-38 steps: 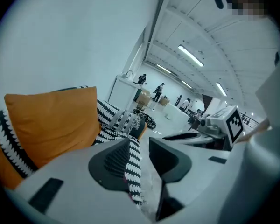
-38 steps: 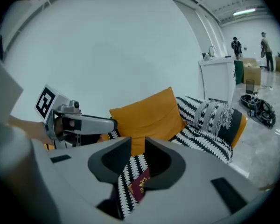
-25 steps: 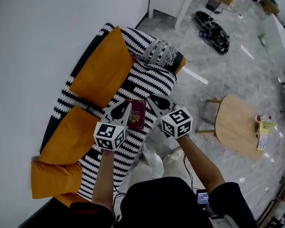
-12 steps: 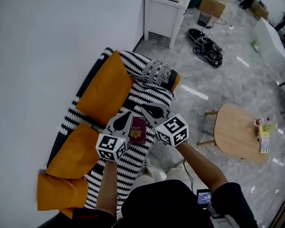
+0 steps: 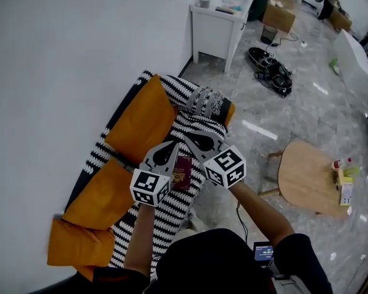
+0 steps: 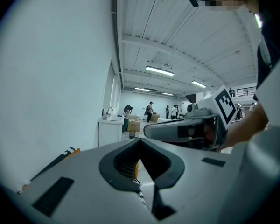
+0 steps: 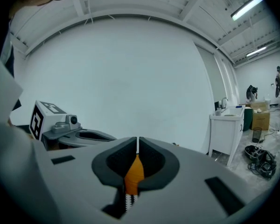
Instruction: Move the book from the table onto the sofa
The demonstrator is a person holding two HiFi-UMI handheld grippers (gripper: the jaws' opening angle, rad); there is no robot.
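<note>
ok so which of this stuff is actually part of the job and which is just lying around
Job:
- book, lying on the striped sofa
- round wooden table
- left gripper and right gripper, both shut and empty

Lying about:
- white cabinet
- cardboard box
- black gear on the floor
- small items on that table

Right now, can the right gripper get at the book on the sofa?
Probably yes: the book lies uncovered on the sofa seat just below the right gripper, nothing between them. Its fingers are shut, so they must open first.
</note>
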